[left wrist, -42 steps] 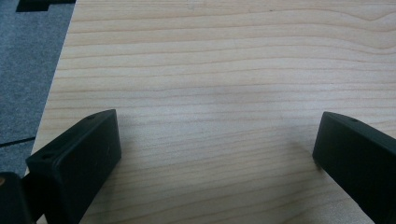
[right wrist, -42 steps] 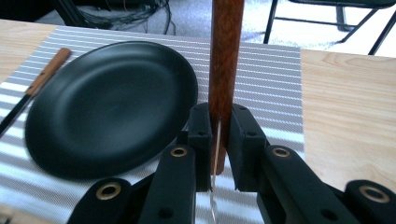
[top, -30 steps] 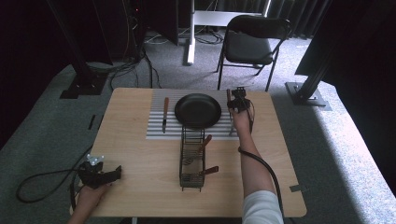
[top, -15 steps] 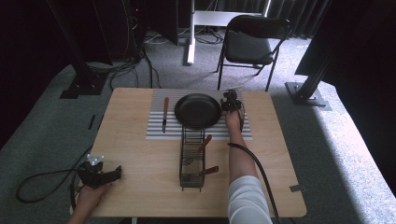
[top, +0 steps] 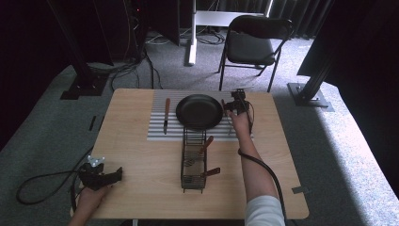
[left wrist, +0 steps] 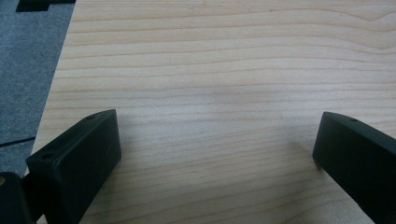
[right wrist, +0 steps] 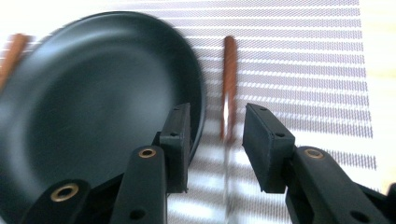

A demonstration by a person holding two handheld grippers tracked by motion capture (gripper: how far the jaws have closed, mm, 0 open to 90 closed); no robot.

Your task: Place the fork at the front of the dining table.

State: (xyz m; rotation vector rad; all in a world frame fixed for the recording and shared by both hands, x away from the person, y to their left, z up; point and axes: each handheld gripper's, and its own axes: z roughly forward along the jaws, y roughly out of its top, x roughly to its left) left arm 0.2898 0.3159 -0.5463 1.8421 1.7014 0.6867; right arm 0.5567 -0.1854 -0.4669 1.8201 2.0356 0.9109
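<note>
- The right gripper point(right wrist: 212, 140) hangs above a striped woven mat point(right wrist: 303, 60); its blocky black jaws have just been opening and stand slightly spread, gripping nothing.
- Seen through the gap between them, a slim utensil point(right wrist: 229, 70) with a reddish wooden handle and a shiny metal shaft lies flat on the mat, just beside a round, matte black pan point(right wrist: 93, 102).
- The left gripper point(left wrist: 212, 154) rests at the near left corner of the pale, wood-grained bench point(left wrist: 210, 60), jaws spread wide and empty.
- A black wire basket point(top: 194, 162) holds more wooden-handled utensils.
</note>
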